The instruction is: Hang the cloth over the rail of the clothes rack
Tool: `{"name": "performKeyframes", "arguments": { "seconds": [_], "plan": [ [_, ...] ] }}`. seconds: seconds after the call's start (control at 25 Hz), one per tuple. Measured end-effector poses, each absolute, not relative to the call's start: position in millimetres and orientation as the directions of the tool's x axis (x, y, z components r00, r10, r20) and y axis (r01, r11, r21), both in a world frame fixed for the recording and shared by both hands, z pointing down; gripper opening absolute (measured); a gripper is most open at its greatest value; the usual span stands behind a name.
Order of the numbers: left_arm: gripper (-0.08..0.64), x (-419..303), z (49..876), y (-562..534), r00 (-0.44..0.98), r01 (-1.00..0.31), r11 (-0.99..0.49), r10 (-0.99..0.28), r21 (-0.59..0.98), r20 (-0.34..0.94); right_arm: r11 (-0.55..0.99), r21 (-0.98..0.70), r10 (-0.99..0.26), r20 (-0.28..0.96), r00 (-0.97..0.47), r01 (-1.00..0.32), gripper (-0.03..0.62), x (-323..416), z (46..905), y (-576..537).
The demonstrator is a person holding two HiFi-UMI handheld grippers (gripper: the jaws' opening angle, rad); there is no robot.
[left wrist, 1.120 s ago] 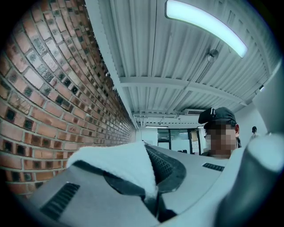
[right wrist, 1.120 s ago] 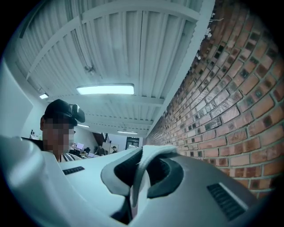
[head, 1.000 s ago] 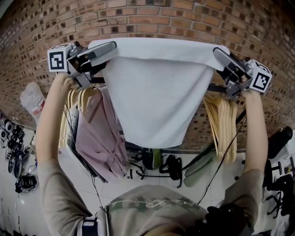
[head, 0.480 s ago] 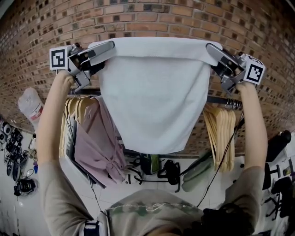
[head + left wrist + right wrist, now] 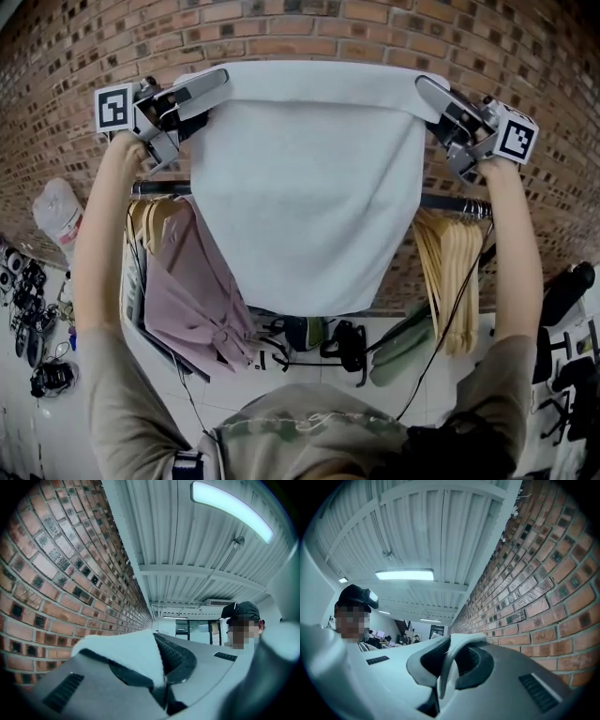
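Cloth [image 5: 314, 187], plain white and soft-looking, fills the middle of the head view. It is spread as a wide sheet that narrows toward a rounded lower edge. Its top edge is stretched taut near the top of the frame, turned over into a band between the two upper corners. At the upper left, the left gripper [image 5: 217, 79] is clenched on one corner; its own view shows a thick, fuzzy fold of fabric pinched between the closed jaws. At the upper right, the right gripper [image 5: 427, 87] is clamped on the other corner (its own view shows a thinner white edge pressed between the jaws). The cloth hangs in the air before the brick wall [image 5: 281, 28]. Its top is above the dark rail [image 5: 157, 188], which shows at either side of it. Whether the fabric touches the rail behind it is hard to tell. Pale wooden hangers [image 5: 450, 272] hang on the rail at the right, and a pink garment [image 5: 192, 291] hangs at the lower left.
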State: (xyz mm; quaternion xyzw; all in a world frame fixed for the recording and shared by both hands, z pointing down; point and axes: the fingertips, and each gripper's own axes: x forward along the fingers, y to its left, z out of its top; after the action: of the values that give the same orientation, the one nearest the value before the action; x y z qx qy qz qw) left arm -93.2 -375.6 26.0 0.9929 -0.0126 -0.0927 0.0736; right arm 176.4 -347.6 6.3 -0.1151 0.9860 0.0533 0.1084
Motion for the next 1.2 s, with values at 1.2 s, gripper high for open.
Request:
{"name": "performKeyframes", "arguments": {
  "seconds": [1.2],
  "plan": [
    [0.015,-104.1,-0.7,-408.7,0.981,-0.125,-0.990,-0.134,0.071,-0.143,0.954,0.099,-0.254,-0.239,-0.937,-0.284,0.018,161.2,-20.0,-376.8]
  ]
}}
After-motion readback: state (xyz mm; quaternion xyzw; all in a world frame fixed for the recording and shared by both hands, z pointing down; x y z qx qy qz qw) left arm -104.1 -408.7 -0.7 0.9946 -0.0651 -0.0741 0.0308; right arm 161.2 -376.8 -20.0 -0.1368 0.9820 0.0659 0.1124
